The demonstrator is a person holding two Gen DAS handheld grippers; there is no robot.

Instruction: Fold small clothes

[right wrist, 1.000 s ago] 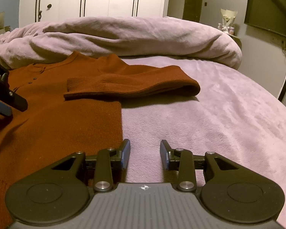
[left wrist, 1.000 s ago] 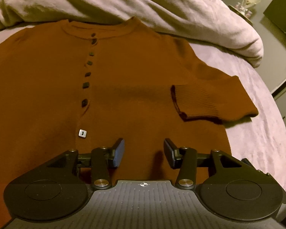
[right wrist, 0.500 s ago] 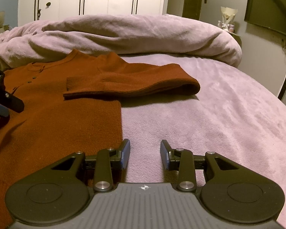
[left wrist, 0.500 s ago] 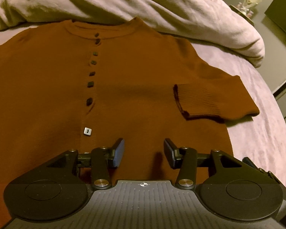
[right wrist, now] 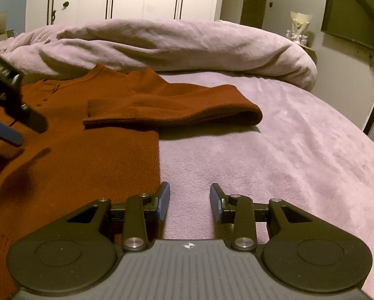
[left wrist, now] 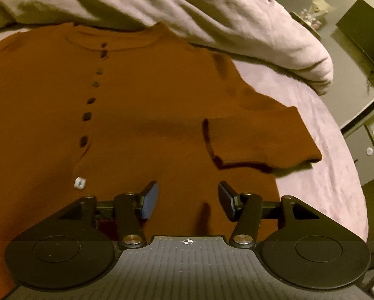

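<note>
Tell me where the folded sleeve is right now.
The sleeve lies folded across the sweater, on its right side in both views, cuff pointing toward the buttons.

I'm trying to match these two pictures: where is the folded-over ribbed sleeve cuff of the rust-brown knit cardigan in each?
Left wrist view: the ribbed sleeve cuff lies right of centre, on the rust-brown knit cardigan.
Right wrist view: the cuff sits left of centre, upper middle.
Shared landmark: the bunched pale mauve duvet behind.

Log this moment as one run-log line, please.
stage: one sleeve folded onto sweater | left tongs: empty, just opening, above sweater | right tongs: open, empty, over bedspread
</note>
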